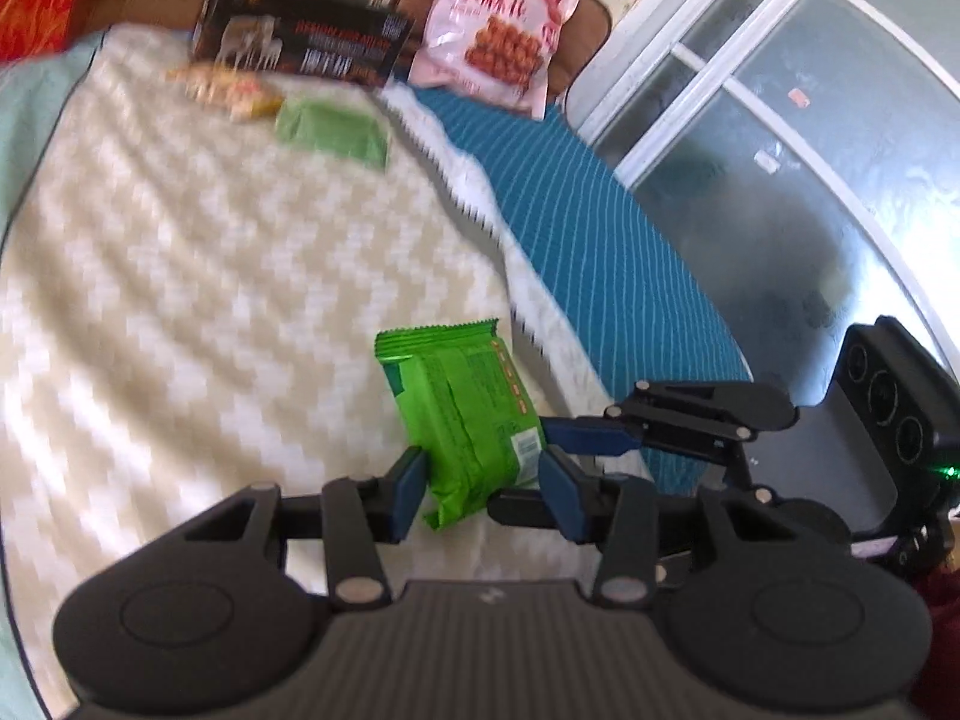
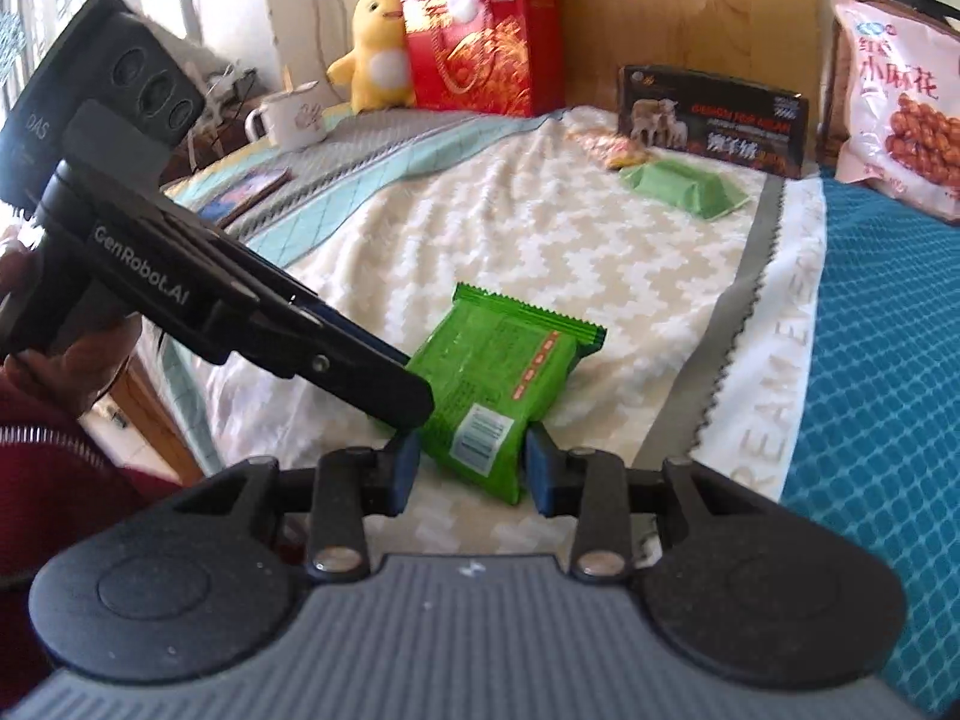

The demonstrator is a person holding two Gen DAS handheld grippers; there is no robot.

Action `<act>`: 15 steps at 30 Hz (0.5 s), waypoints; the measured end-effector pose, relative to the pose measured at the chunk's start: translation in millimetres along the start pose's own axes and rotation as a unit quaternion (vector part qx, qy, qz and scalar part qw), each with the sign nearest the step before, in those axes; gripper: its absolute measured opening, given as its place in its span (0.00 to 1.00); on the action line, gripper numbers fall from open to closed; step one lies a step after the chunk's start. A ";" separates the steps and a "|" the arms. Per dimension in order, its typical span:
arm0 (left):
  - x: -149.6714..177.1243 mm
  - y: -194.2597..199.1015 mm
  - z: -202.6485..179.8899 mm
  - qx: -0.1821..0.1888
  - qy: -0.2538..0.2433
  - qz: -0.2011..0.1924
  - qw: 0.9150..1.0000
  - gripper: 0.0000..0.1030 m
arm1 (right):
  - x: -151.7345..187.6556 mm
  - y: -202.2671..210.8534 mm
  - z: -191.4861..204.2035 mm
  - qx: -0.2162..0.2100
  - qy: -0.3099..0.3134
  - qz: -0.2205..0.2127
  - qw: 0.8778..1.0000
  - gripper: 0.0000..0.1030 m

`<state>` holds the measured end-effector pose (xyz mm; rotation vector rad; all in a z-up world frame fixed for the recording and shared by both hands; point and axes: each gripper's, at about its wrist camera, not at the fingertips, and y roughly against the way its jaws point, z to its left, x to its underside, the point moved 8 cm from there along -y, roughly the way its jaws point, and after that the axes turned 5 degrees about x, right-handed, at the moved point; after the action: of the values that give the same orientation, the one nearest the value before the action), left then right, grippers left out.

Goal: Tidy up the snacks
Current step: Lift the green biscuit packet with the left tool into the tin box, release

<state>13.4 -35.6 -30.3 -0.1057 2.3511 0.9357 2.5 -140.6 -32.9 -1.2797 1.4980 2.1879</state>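
The left gripper (image 1: 483,480) has its blue pads on either side of the bright green foil snack packet (image 1: 465,420), the left pad touching the wrapper and the right one at its barcode end, so it seems to be pinching the packet's near end, though how firm the hold is I cannot tell. The right gripper (image 2: 471,468) straddles the same packet (image 2: 498,390) from its own side, jaws partly open, with a sliver of space showing beside the right pad; whether it grips or merely brackets the wrapper is unclear. In the right wrist view the left gripper's fingers reach in across the packet's left edge.

The packet sits on the cream zigzag-patterned blanket (image 2: 480,228), close to the blanket's near edge.

Beyond the packet, at the blanket's far end, a paler green flat packet (image 2: 684,186) lies beside a small yellowish snack wrapper (image 2: 618,150), both just in front of a black printed carton (image 2: 714,120) standing on edge. Past the carton and to the packet's right, a large pink bag of fried twists (image 2: 894,114) leans upright above the teal bedcover (image 2: 888,360).

As I judge it, the sorting is only partway: a few snacks look gathered near the carton, while this green packet is well apart from them and has yet to join the group. Whether the pink bag is already in its final place cannot be told.
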 end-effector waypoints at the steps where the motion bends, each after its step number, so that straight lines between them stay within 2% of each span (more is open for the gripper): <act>1: -9.0 1.0 0.5 0.001 -0.004 -0.007 1.000 0.40 | -5.8 -0.9 -3.1 0.004 -0.004 -0.007 1.000 0.39; 9: -96.6 -2.2 6.2 -0.010 -0.040 -0.067 0.997 0.40 | -68.3 -20.9 -47.1 0.032 -0.038 -0.071 0.996 0.36; 15: -187.1 -4.9 28.5 -0.038 -0.055 -0.119 0.991 0.41 | -137.6 -47.3 -77.7 0.057 -0.027 -0.125 0.990 0.36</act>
<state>182.0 -47.2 55.0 -0.3492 2.1463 0.8885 155.5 -143.0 28.7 -1.2829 1.3399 1.9347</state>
